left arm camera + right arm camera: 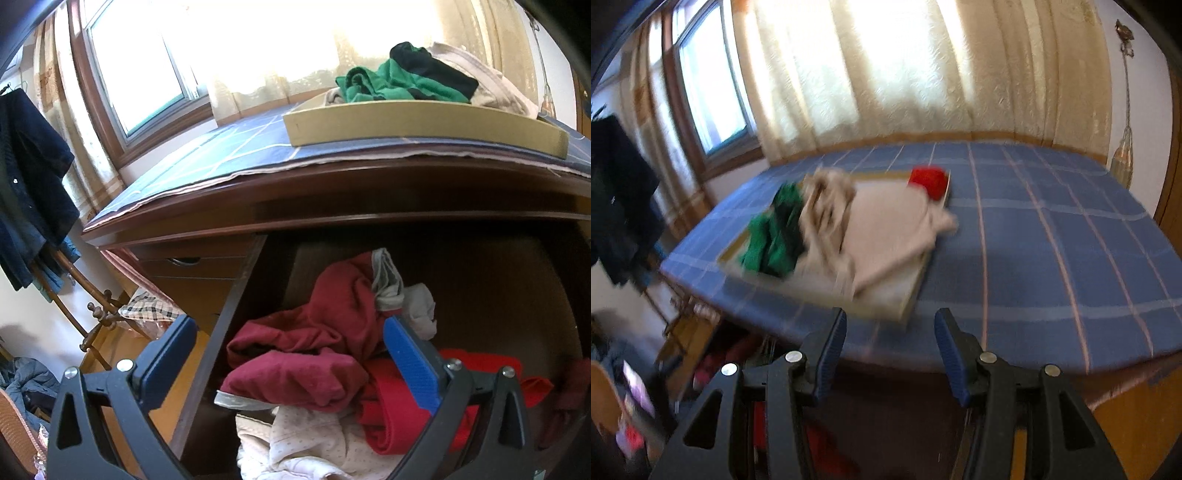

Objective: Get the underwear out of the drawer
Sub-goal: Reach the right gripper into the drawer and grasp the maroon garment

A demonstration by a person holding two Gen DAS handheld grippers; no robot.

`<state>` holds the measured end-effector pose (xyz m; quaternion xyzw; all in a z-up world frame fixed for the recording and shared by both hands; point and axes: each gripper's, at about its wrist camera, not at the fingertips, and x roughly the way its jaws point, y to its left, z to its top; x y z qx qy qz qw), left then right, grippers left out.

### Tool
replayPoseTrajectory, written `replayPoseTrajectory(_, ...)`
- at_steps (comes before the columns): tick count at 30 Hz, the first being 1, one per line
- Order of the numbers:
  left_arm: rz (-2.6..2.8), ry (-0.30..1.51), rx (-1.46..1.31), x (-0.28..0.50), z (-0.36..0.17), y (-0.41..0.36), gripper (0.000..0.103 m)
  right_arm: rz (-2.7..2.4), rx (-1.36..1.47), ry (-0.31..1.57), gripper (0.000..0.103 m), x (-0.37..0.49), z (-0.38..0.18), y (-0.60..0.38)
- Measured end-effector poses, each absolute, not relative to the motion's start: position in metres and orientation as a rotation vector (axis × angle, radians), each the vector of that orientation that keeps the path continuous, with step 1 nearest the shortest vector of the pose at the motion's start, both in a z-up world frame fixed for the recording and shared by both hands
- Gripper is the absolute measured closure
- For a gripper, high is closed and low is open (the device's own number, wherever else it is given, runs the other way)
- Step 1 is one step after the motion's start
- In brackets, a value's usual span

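The open drawer (236, 314) holds a jumble of underwear: a maroon piece (314, 332) on top, a bright red one (406, 417) to the right, and a white dotted one (306, 443) at the front. My left gripper (291, 354) is open wide just above this pile, its left finger outside the drawer's side wall and its right finger among the clothes. On the dresser top a tan tray (406, 122) carries green underwear (388, 83) and beige pieces. In the blurred right wrist view, the tray (912, 291) also holds a red piece (929, 181). My right gripper (890, 325) hangs open and empty before the tray.
A blue checked cloth (1052, 240) covers the dresser top. Curtains (886, 74) and a window (140, 66) stand behind it. Dark clothes (29, 177) hang on a wooden rack at the left. Small closed drawers (192, 273) sit left of the open one.
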<state>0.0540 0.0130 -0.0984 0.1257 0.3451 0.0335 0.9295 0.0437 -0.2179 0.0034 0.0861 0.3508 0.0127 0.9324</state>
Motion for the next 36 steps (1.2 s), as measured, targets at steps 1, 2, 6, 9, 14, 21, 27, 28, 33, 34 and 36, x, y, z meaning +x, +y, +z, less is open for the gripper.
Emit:
replayPoseTrajectory(1,0.069,0.706,0.258,0.054,-0.098,0.013,0.0,0.032,0.175,0.729,0.05,0.036,-0.001,-0.217)
replayPoseTrajectory(2,0.069,0.706,0.26,0.053,-0.098,0.013,0.0,0.04,0.169,0.747,0.05,0.026,-0.007,-0.215)
replayPoseTrajectory(6,0.069,0.706,0.26,0.053,-0.098,0.013,0.0,0.059,0.094,0.834,0.051,-0.006,-0.031,-0.202)
replayPoseTrajectory(9,0.069,0.707,0.26,0.053,-0.098,0.013,0.0,0.075,-0.018,0.911,0.051,-0.022,-0.048,-0.186)
replayPoseTrajectory(14,0.073,0.704,0.259,0.053,-0.097,0.013,0.0,0.154,-0.117,1.079,0.051,-0.022,-0.082,-0.159)
replayPoseTrajectory(21,0.065,0.703,0.253,0.053,-0.095,0.014,0.0,0.179,-0.137,1.289,0.051,0.006,-0.124,-0.143)
replayPoseTrajectory(27,0.067,0.706,0.254,0.053,-0.095,0.014,0.0,0.164,-0.17,1.434,0.051,0.015,-0.158,-0.144)
replayPoseTrajectory(28,0.065,0.706,0.251,0.053,-0.094,0.014,0.0,0.151,-0.184,1.44,0.052,0.017,-0.161,-0.144)
replayPoseTrajectory(33,0.067,0.706,0.249,0.055,-0.092,0.015,0.0,0.144,-0.245,1.478,0.053,0.019,-0.167,-0.138)
replayPoseTrajectory(34,0.068,0.705,0.25,0.055,-0.092,0.015,0.0,0.138,-0.263,1.486,0.056,0.02,-0.168,-0.137)
replayPoseTrajectory(36,0.068,0.705,0.249,0.055,-0.092,0.015,0.0,0.112,-0.311,1.489,0.061,0.019,-0.172,-0.135)
